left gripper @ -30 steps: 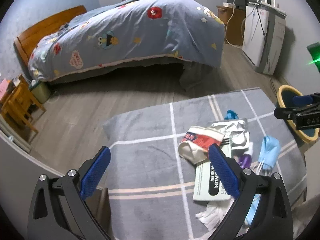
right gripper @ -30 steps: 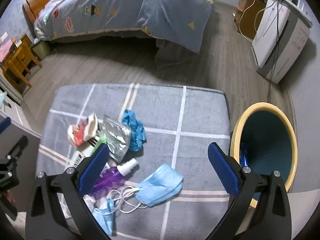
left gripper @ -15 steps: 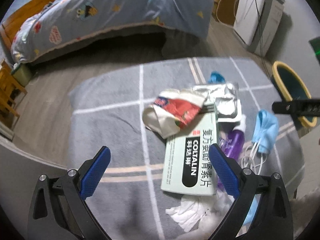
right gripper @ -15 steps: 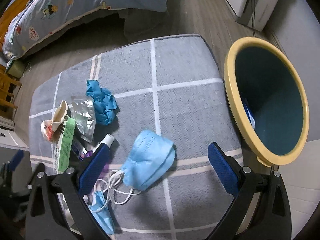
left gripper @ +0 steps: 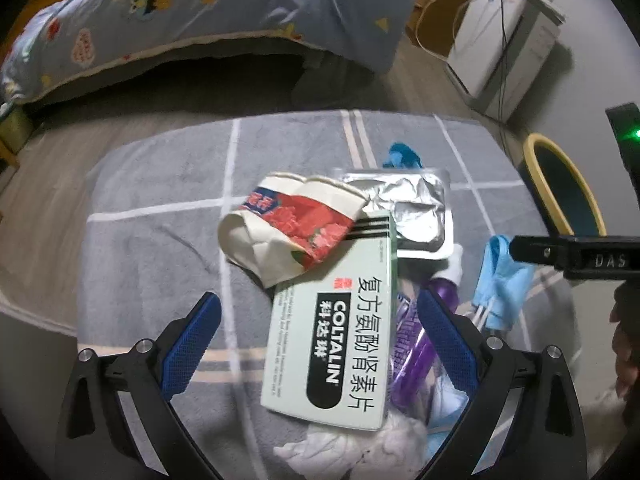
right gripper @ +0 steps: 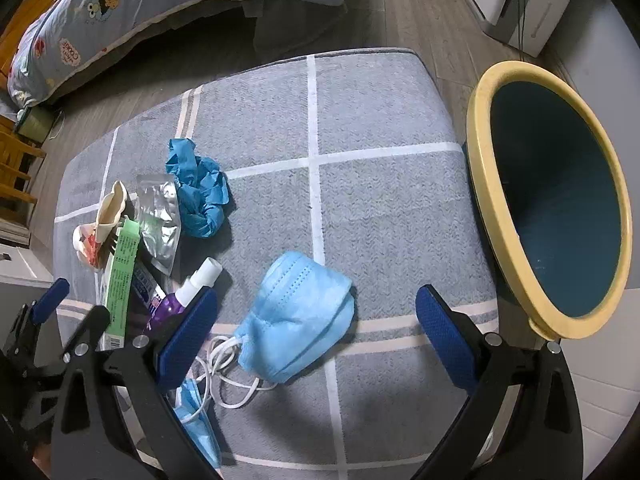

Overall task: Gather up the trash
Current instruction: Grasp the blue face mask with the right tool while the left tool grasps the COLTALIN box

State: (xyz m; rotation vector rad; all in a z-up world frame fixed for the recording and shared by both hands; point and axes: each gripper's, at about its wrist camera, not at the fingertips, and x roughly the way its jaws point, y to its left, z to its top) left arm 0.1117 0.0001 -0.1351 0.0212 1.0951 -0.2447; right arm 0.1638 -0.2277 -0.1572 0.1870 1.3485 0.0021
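Open left tongs (left gripper: 318, 336), medicine box (left gripper: 334, 328) between

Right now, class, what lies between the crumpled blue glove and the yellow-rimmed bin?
Only bare grey mat separates the blue glove from the bin, shown in the right wrist view.

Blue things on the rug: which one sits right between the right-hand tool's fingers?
The light blue face mask with white ear loops. The crumpled teal glove lies farther off beside the foil pouch; both grippers are open.
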